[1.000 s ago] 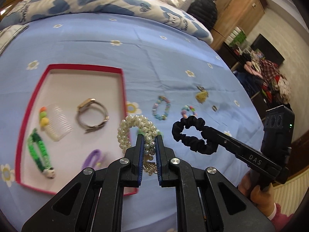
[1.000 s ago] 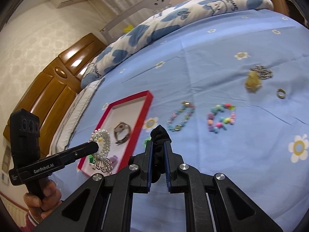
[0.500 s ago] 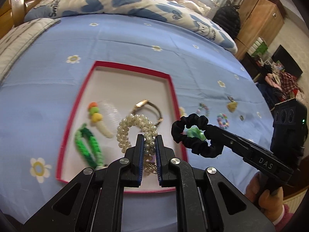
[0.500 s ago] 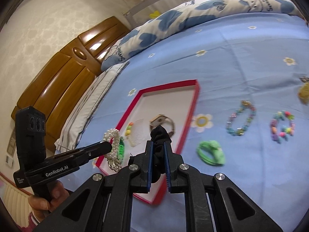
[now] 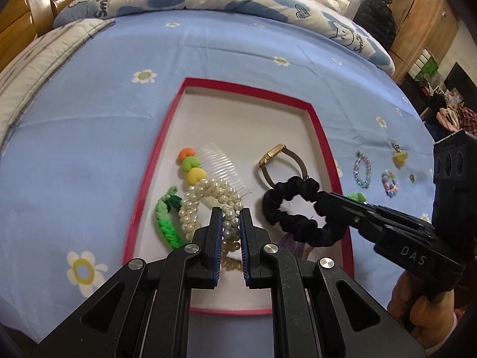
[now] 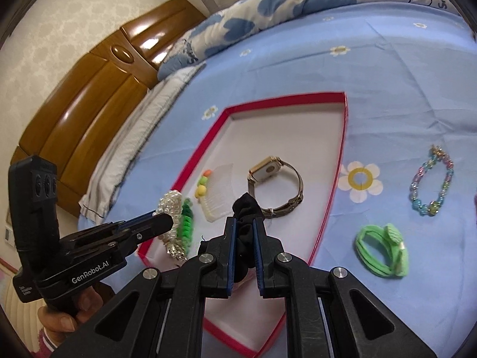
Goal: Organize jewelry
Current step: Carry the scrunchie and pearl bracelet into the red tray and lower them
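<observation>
On the bed [image 5: 89, 137] lies a red-rimmed tray [image 5: 143, 191]. Its near edge is partly hidden behind the grippers in both views, and a purple thing under the scrunchie is too covered to make out.

In the tray, from the left: a green band [image 5: 167, 223], a clear comb [image 5: 222, 168] with orange, green and yellow knobs, and a watch [image 6: 275, 185] lying on its side, its face toward the tray's far end.

The left gripper [image 5: 231, 219] pinches a pearl bracelet [image 5: 205, 197]; the loop sticks out past the fingertips over the tray's left half, and gold links dangle below, partly hidden between the fingers.

The right gripper [image 6: 244, 232] is clamped on a black scrunchie [image 5: 298, 208], which hangs as an open loop over the tray's right part, its long axis running across, just in front of the watch.

Right of the tray, on the sheet: a green tie [image 6: 383, 249], a bead bracelet [image 6: 432, 185], a second bead ring [image 5: 390, 182], and a yellow charm [image 5: 399, 157]; a tiny thing beside it is too small to tell.
</observation>
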Action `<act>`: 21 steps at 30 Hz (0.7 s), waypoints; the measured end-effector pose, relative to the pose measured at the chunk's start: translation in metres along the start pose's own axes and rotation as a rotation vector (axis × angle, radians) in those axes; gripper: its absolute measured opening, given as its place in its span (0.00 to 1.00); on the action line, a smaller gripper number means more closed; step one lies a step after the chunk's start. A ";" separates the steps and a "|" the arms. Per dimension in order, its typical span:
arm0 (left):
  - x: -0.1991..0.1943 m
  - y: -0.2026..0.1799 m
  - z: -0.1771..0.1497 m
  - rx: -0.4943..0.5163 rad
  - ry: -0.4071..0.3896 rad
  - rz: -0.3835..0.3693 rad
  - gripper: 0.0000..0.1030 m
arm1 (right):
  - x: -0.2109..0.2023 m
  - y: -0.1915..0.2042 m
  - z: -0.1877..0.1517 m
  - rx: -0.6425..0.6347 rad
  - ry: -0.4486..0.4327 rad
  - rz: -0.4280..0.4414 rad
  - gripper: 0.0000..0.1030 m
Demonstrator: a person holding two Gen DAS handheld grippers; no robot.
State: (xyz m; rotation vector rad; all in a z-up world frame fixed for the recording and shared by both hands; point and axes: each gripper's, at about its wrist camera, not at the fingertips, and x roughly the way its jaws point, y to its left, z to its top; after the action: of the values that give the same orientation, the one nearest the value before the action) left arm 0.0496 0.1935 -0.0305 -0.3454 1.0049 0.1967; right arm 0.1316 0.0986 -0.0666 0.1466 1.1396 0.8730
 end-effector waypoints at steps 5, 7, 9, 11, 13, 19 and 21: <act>0.020 -0.006 0.002 0.003 0.032 -0.012 0.09 | 0.010 -0.003 0.003 -0.009 0.021 -0.032 0.10; 0.029 -0.006 0.002 -0.003 0.051 -0.016 0.09 | 0.012 -0.005 0.005 -0.010 0.028 -0.045 0.12; 0.034 -0.004 0.001 -0.009 0.064 -0.018 0.09 | 0.014 -0.007 0.006 -0.007 0.034 -0.050 0.15; 0.039 -0.002 -0.001 -0.023 0.078 -0.024 0.09 | 0.015 -0.009 0.008 -0.007 0.037 -0.057 0.15; 0.043 0.002 -0.003 -0.041 0.092 -0.033 0.10 | 0.017 -0.011 0.010 -0.005 0.043 -0.057 0.15; 0.042 0.005 -0.004 -0.056 0.099 -0.048 0.10 | 0.020 -0.014 0.009 0.001 0.060 -0.053 0.24; 0.042 0.004 -0.004 -0.056 0.106 -0.059 0.12 | 0.020 -0.014 0.009 -0.001 0.061 -0.050 0.26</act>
State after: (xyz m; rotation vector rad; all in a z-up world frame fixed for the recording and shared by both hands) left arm 0.0670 0.1964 -0.0686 -0.4394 1.0937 0.1545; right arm 0.1490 0.1058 -0.0846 0.0906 1.1952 0.8384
